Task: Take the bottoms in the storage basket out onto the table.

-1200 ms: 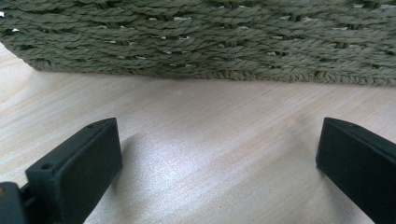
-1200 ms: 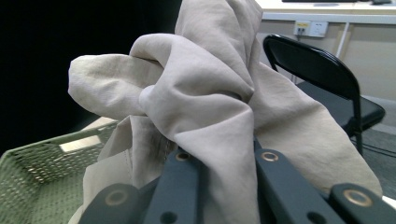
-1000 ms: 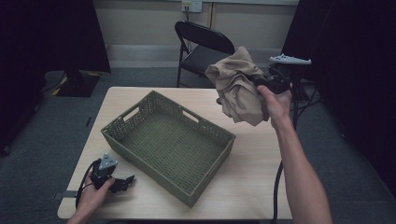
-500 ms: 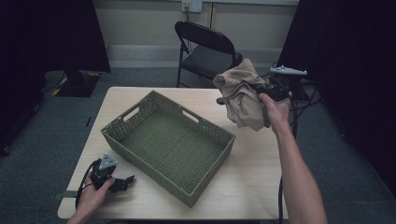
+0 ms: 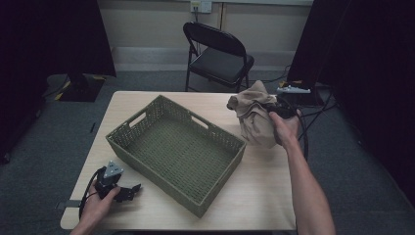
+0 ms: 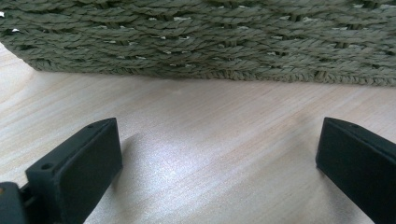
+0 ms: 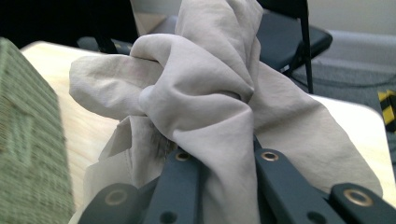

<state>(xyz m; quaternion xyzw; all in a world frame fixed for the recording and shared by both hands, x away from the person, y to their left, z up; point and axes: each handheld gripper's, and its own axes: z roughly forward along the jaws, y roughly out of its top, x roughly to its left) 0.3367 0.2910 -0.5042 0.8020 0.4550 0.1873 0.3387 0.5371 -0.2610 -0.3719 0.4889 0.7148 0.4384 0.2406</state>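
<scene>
One beige cloth (image 5: 255,120), crumpled, hung above surface (image 5: 259,196) just right of woven basket (image 5: 173,152); soft, light, limp. Right gripper (image 5: 274,111) fingers clamped on bunched fold, a sound hold. Left gripper (image 5: 128,192) fingers spread, empty.

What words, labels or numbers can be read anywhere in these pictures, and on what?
None: no readable text shows.
The woven basket, the beige cloth and the folding chair carry no writing.
The yellow-and-black striped marking on the floor is a pattern, not letters.
</scene>
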